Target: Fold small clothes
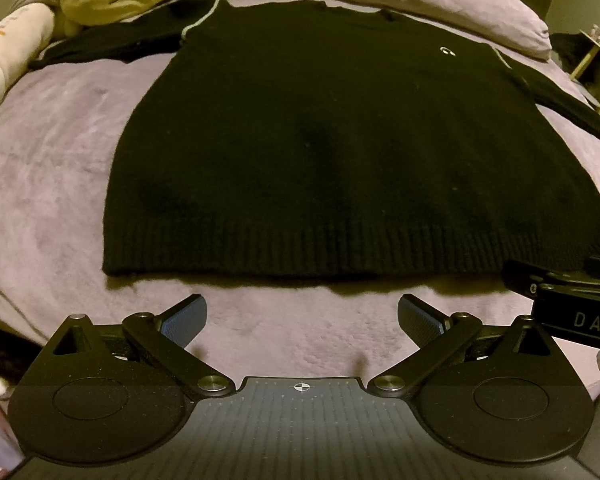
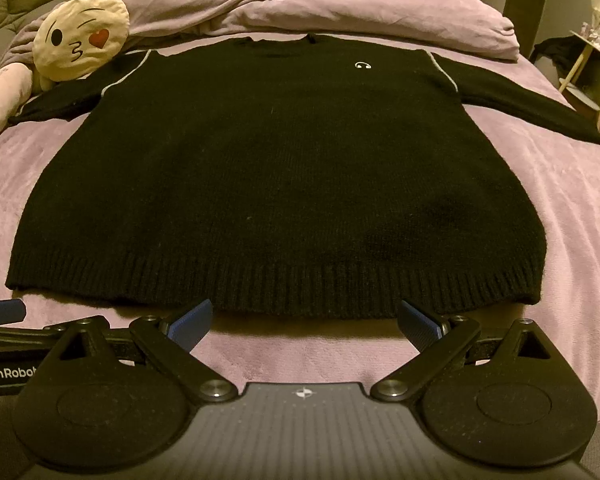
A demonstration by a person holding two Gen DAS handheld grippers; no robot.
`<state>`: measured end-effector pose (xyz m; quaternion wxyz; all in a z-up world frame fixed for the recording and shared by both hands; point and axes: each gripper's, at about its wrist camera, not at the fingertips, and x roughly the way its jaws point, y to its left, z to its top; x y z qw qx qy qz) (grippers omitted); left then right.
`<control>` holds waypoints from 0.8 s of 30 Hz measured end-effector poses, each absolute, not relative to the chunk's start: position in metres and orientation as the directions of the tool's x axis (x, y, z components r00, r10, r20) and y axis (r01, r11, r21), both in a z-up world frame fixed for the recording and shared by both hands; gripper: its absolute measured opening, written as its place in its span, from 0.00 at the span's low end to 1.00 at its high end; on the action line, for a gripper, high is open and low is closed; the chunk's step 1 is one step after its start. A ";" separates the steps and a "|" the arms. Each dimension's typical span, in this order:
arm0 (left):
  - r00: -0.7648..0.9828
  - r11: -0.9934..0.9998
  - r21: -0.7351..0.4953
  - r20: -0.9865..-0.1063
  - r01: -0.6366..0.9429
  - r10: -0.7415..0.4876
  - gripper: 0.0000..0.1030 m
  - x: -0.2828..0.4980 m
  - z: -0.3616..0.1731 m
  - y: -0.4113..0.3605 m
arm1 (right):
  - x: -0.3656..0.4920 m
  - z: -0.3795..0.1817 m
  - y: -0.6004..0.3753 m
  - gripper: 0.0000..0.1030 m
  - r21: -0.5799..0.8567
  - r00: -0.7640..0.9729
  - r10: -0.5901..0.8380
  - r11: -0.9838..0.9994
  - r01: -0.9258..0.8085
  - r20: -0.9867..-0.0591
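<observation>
A black sweater (image 2: 276, 168) lies flat on the bed (image 2: 572, 208), hem toward the cameras, sleeves spread toward 10 and 2 o'clock. The left gripper (image 1: 302, 316) hovers just short of the hem, jaws wide apart and empty. The right gripper (image 2: 304, 318) sits at the hem's edge, jaws also apart. A pillow (image 2: 80, 36) rests at 10 o'clock.

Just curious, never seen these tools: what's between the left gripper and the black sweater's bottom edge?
Only bare purple blanket, seen in the left wrist view. The left gripper is open, short of the black sweater.
</observation>
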<state>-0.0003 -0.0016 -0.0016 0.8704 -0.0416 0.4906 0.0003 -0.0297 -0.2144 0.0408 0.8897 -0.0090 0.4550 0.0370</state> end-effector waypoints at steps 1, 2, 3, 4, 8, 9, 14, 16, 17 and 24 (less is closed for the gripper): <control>0.518 0.997 -0.071 -0.854 -0.041 -0.040 1.00 0.000 -0.002 -0.002 | -0.030 0.041 -0.215 0.96 0.019 0.582 0.059 0.997 -0.074 -0.811; 0.518 0.997 -0.071 -0.854 -0.041 -0.039 1.00 0.000 -0.002 -0.003 | -0.030 0.041 -0.215 0.96 0.020 0.582 0.060 0.997 -0.074 -0.811; 0.518 0.997 -0.070 -0.854 -0.041 -0.039 1.00 0.000 -0.002 -0.003 | -0.029 0.040 -0.215 0.96 0.020 0.582 0.060 0.997 -0.075 -0.811; 0.518 0.997 -0.071 -0.854 -0.042 -0.039 1.00 0.000 -0.002 -0.003 | -0.029 0.040 -0.215 0.96 0.020 0.582 0.060 0.997 -0.075 -0.811; 0.516 0.997 -0.071 -0.856 -0.044 -0.038 1.00 0.000 -0.002 -0.004 | -0.029 0.040 -0.215 0.96 0.021 0.582 0.060 0.997 -0.074 -0.811; 0.516 0.997 -0.070 -0.856 -0.044 -0.038 1.00 0.000 -0.002 -0.004 | -0.029 0.040 -0.215 0.96 0.020 0.582 0.060 0.997 -0.074 -0.811; 0.517 0.996 -0.076 -0.855 -0.046 -0.041 1.00 0.001 -0.003 -0.003 | -0.029 0.040 -0.215 0.96 0.021 0.582 0.060 0.997 -0.073 -0.811; 0.515 0.996 -0.079 -0.856 -0.048 -0.044 1.00 0.001 -0.004 -0.003 | -0.029 0.040 -0.215 0.96 0.020 0.581 0.059 0.997 -0.074 -0.812; 0.513 0.995 -0.082 -0.857 -0.047 -0.047 1.00 0.001 -0.004 -0.003 | -0.029 0.040 -0.215 0.96 0.020 0.582 0.059 0.997 -0.073 -0.811; 0.512 0.995 -0.087 -0.858 -0.053 -0.047 1.00 0.001 -0.006 -0.002 | -0.028 0.038 -0.217 0.96 0.028 0.581 0.069 0.996 -0.079 -0.811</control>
